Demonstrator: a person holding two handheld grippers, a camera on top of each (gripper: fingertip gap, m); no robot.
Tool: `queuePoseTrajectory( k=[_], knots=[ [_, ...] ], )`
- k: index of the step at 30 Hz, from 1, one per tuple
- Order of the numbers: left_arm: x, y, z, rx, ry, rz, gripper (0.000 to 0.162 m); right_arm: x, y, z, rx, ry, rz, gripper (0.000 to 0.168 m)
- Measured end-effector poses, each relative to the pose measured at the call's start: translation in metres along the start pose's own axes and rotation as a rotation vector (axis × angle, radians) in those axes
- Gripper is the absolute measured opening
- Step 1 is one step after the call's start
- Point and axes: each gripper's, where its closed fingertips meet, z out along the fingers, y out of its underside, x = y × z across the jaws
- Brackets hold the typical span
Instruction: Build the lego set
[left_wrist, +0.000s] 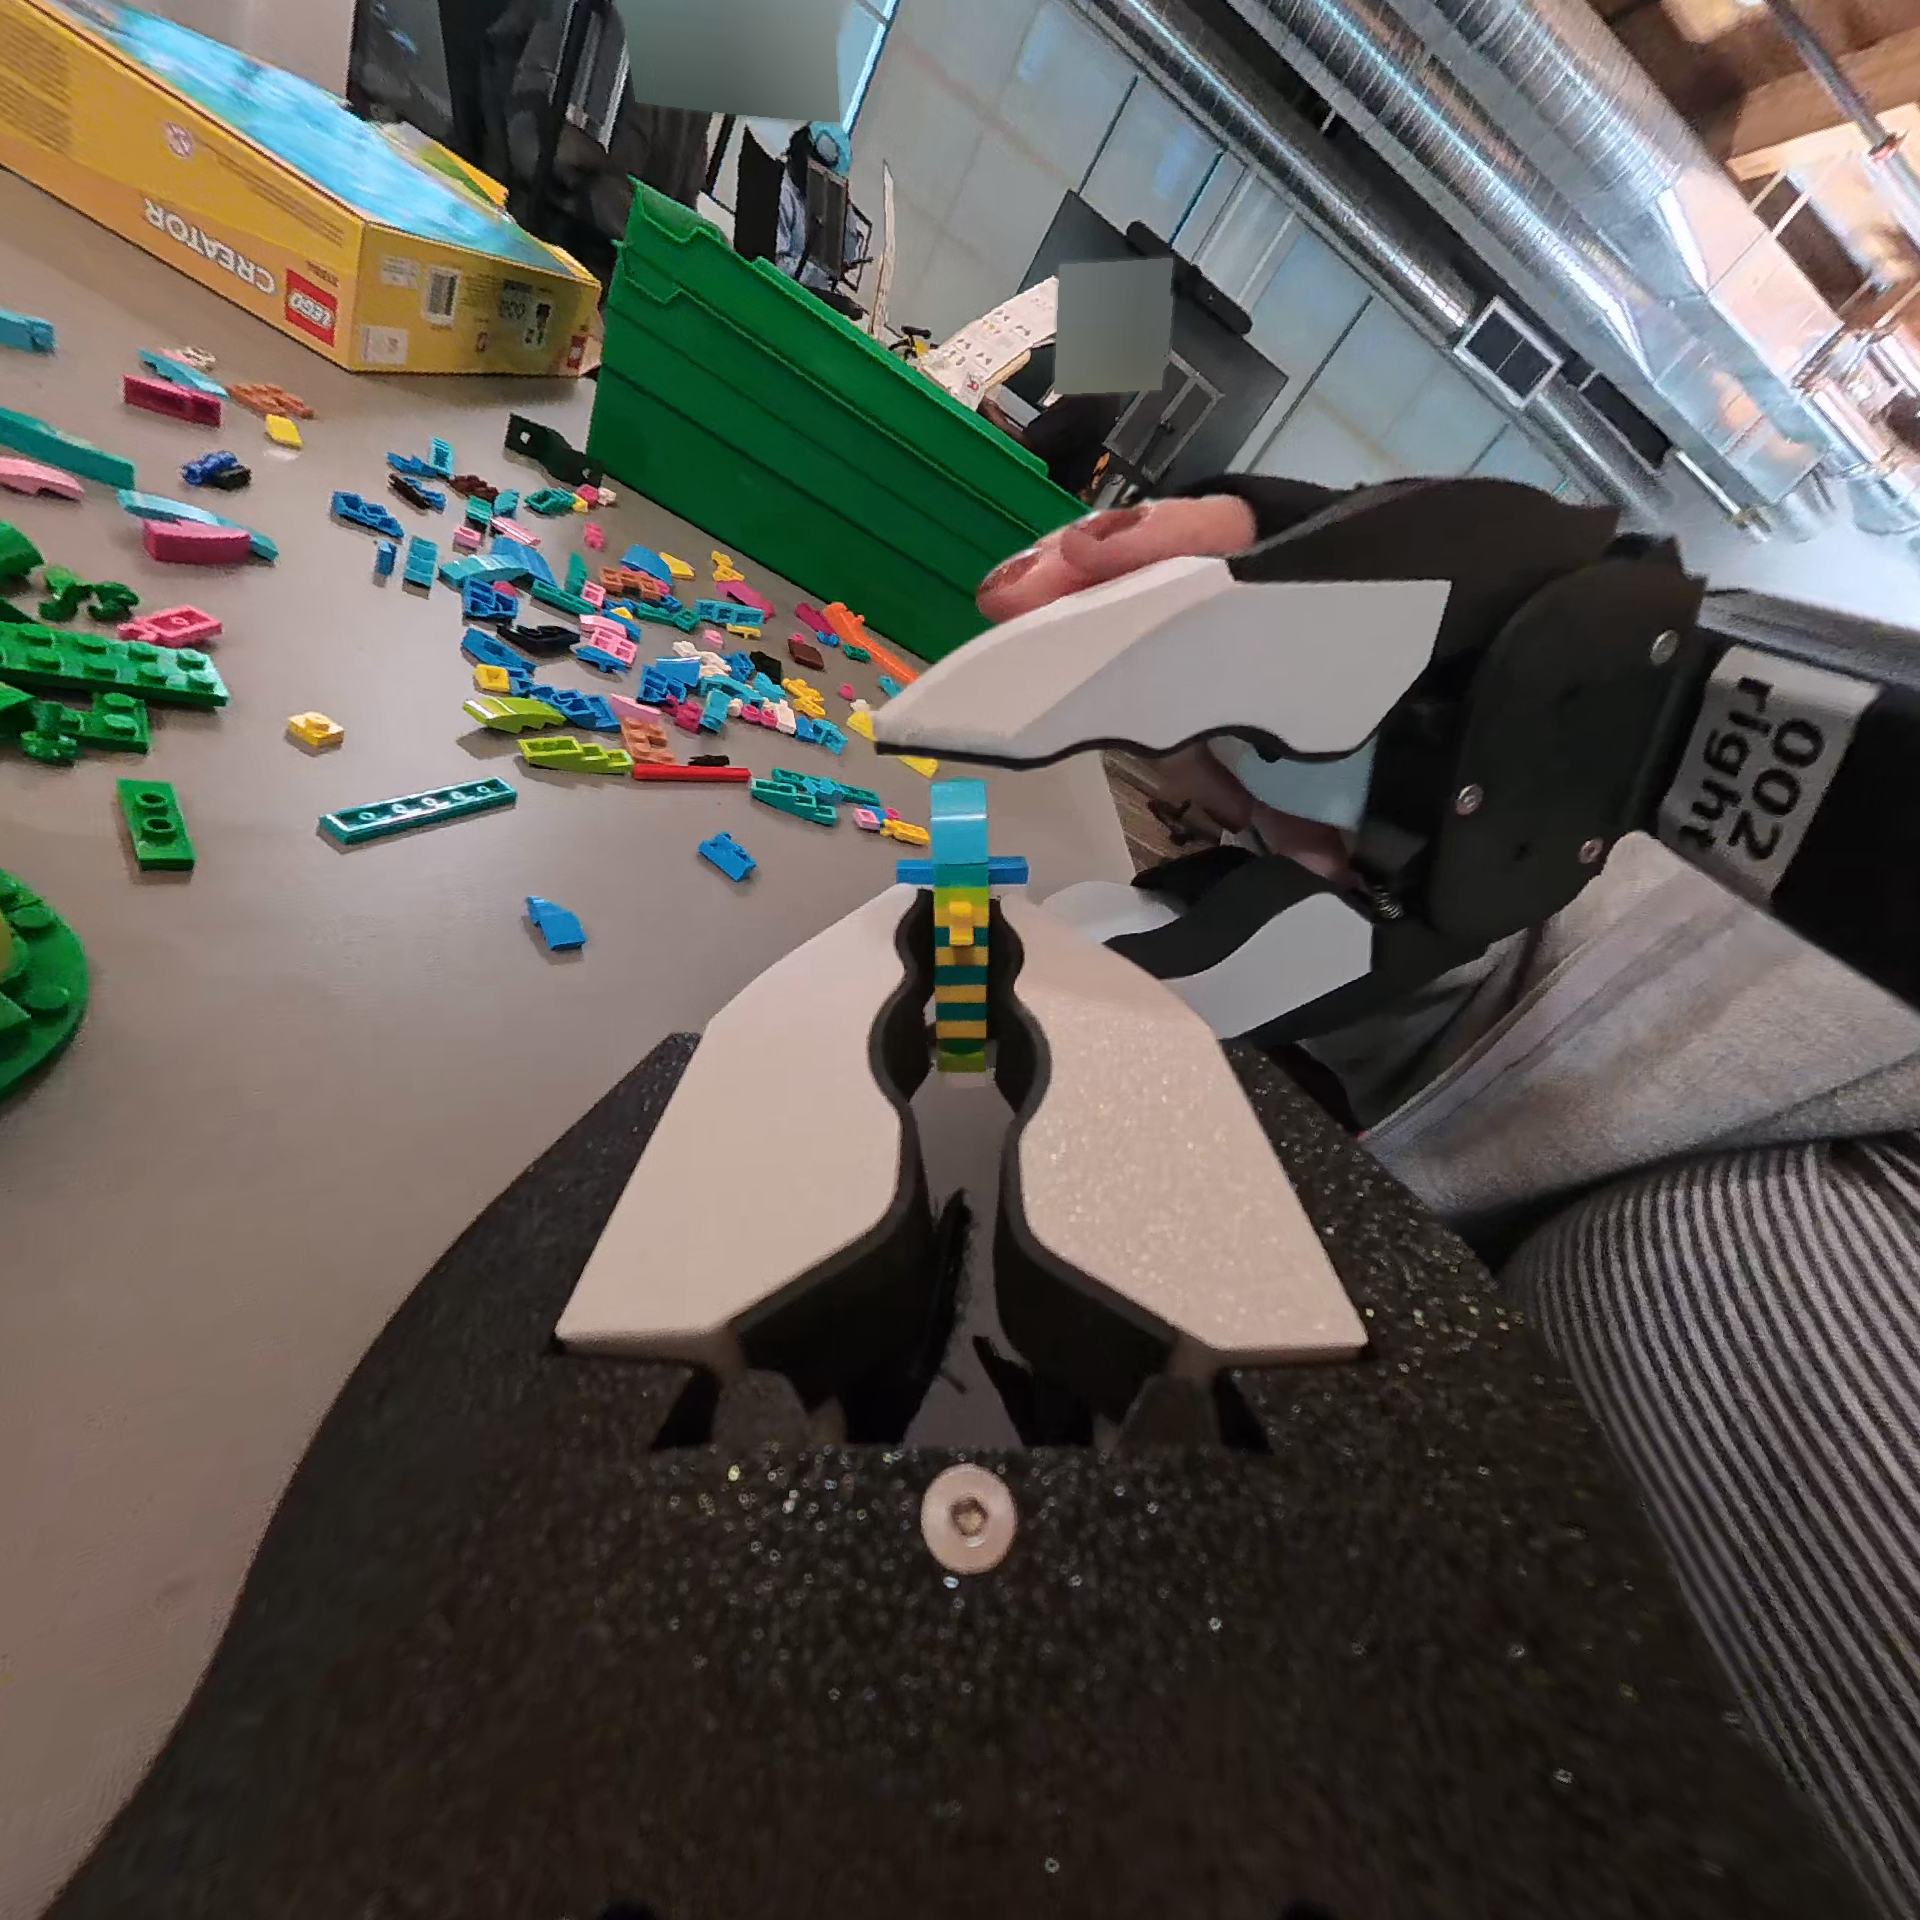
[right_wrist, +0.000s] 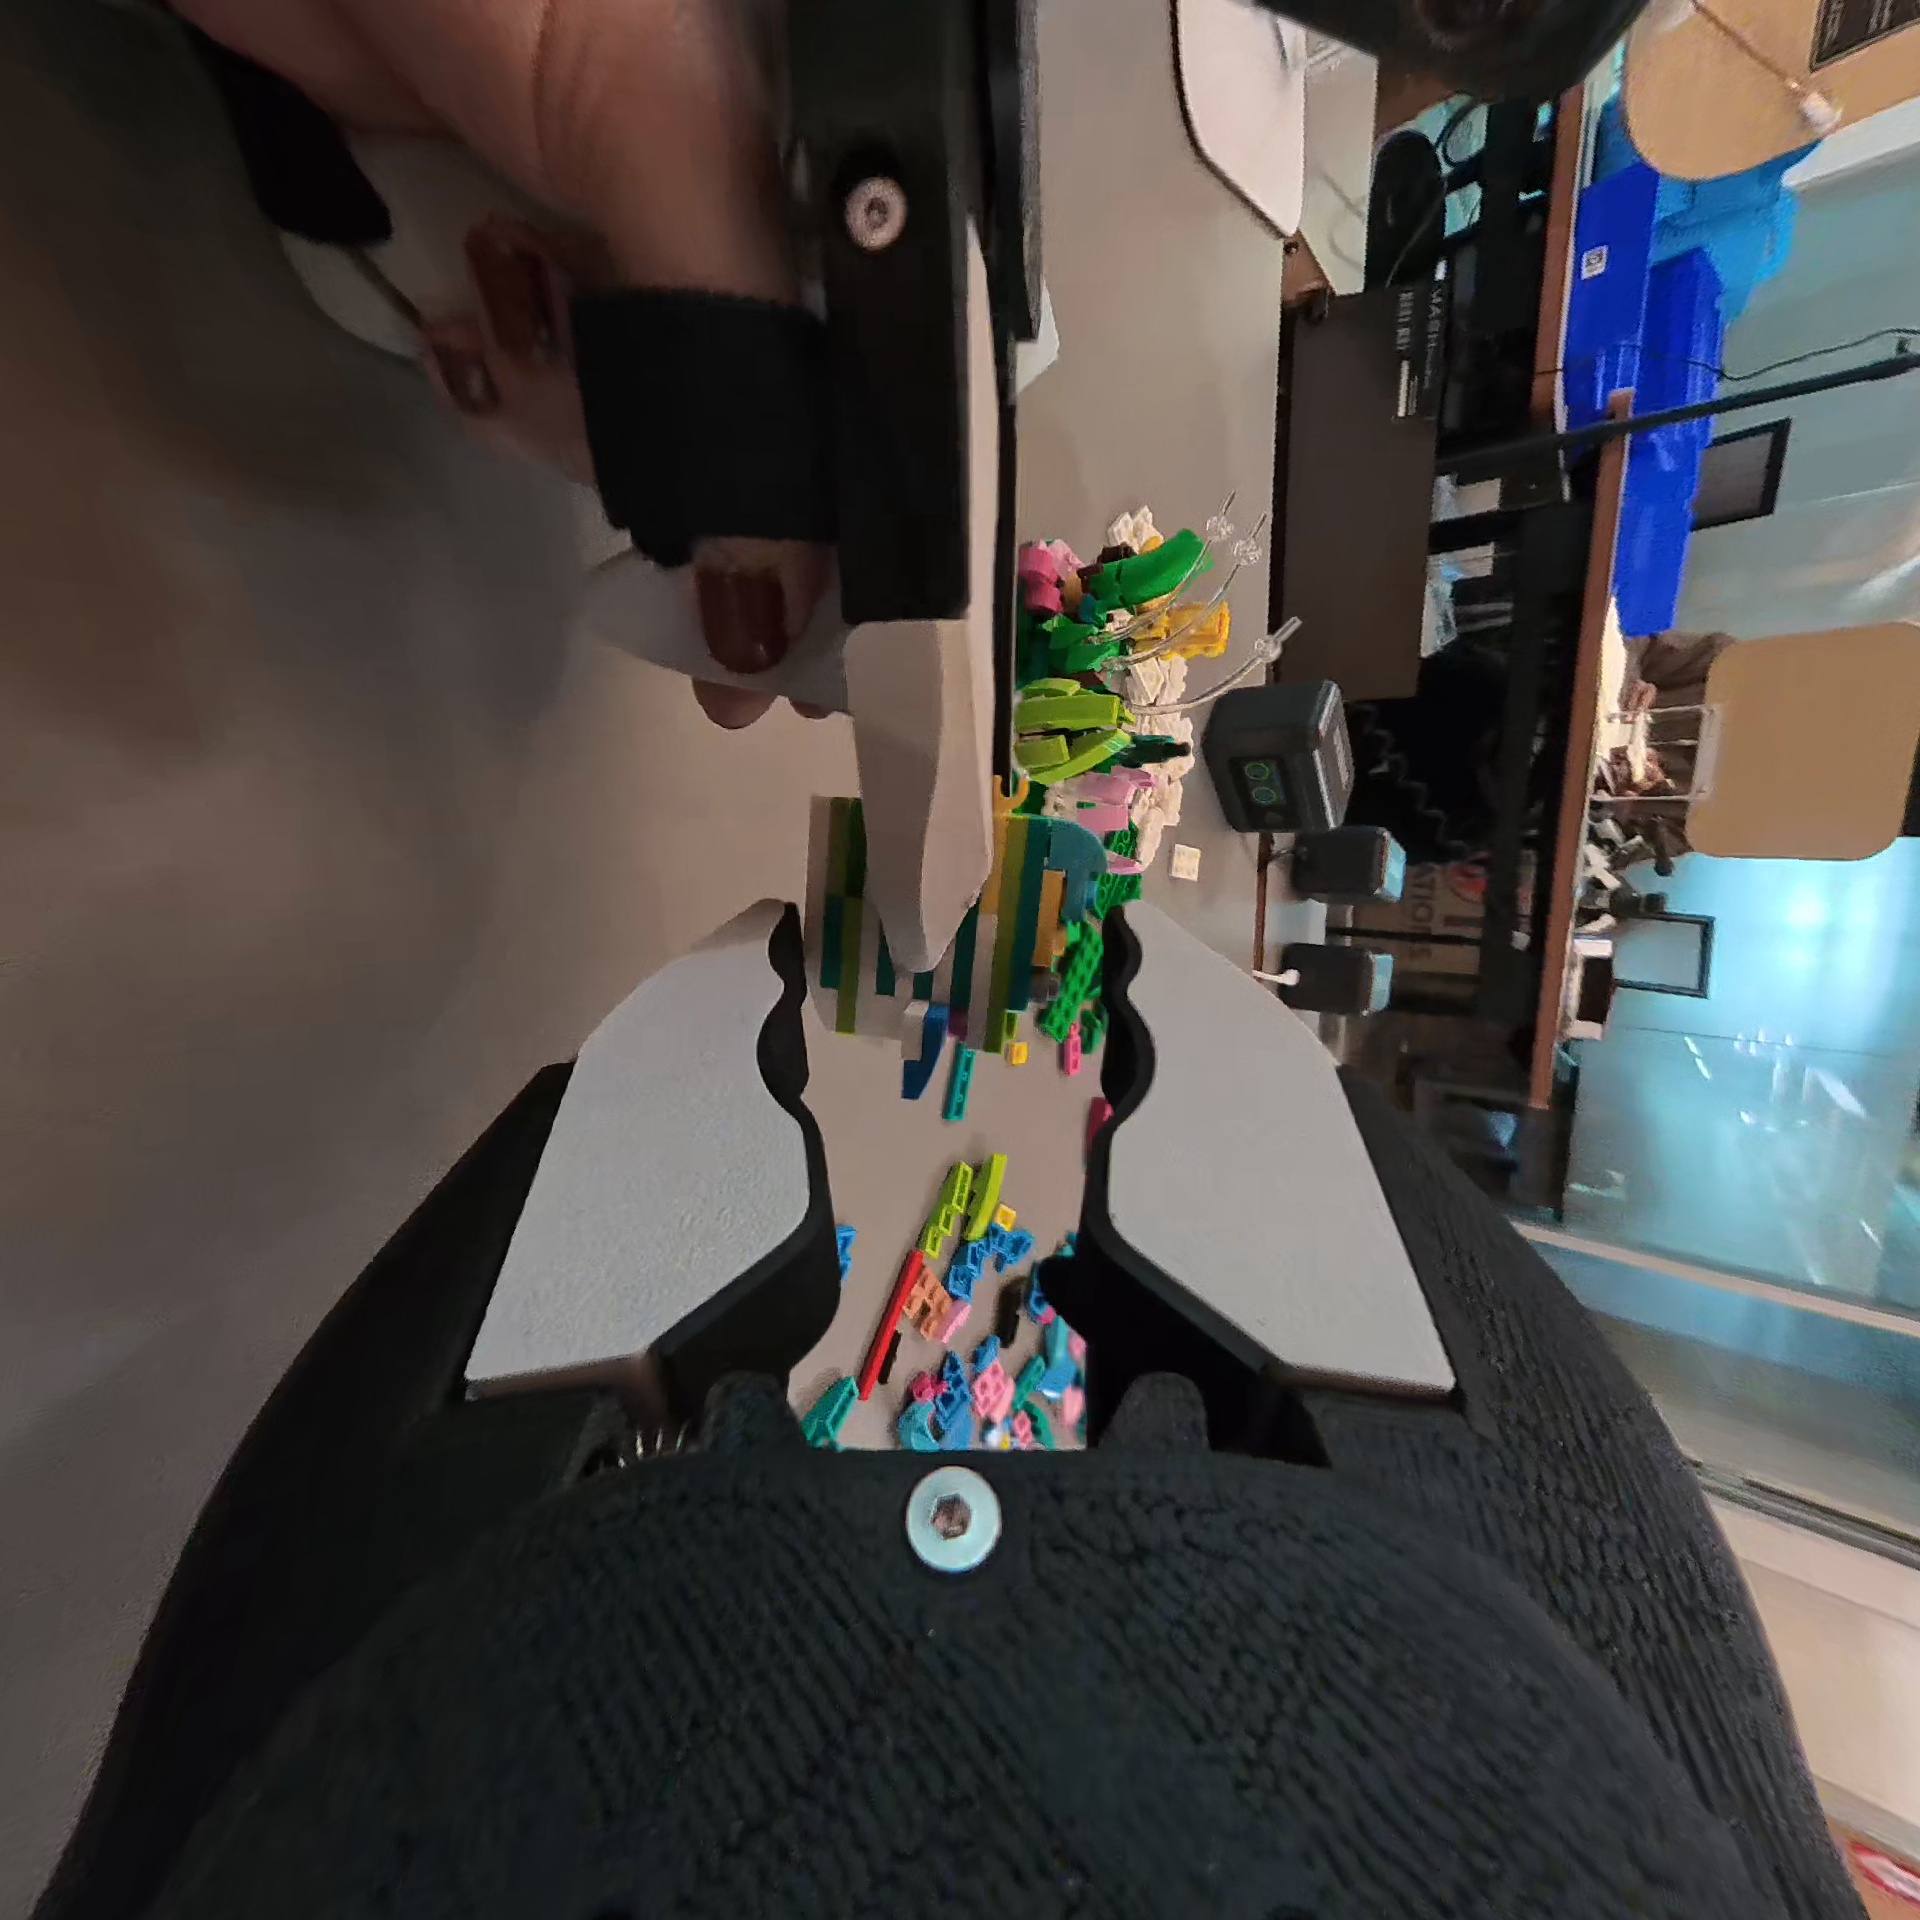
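Bricks (left_wrist: 665, 675) of blue, pink, teal and lime lie scattered across the middle of the grey surface (left_wrist: 312, 1039), with green plates (left_wrist: 104, 665) near its left edge. A yellow set box (left_wrist: 312, 239) rests toward the far left corner, and a green bin (left_wrist: 790, 436) stands at the far edge beside it. The left gripper (left_wrist: 961, 935) is clamped on a small striped assembly (left_wrist: 961, 977) of yellow, teal, lime and blue layers, held upright above the near edge of the surface. The right gripper (left_wrist: 997, 821) comes in from the right with its fingers spread wide, the upper one just above the assembly's blue top. In the right wrist view, the striped assembly (right_wrist: 1023, 925) sits just ahead of the right gripper's (right_wrist: 951, 935) parted fingers, pinched by the left gripper (right_wrist: 925, 935). Beyond it stands a built cluster of green leaves and pink flowers (right_wrist: 1091, 665).
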Motion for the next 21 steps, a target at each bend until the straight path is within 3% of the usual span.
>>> queuePoseTrajectory(
  k=[21],
  knots=[
    [0.0008,0.0100,0.0034,-0.070,-0.014,0.008,0.008,-0.0051,0.0032,0.0014,-0.033,-0.030,-0.223,0.050]
  ],
)
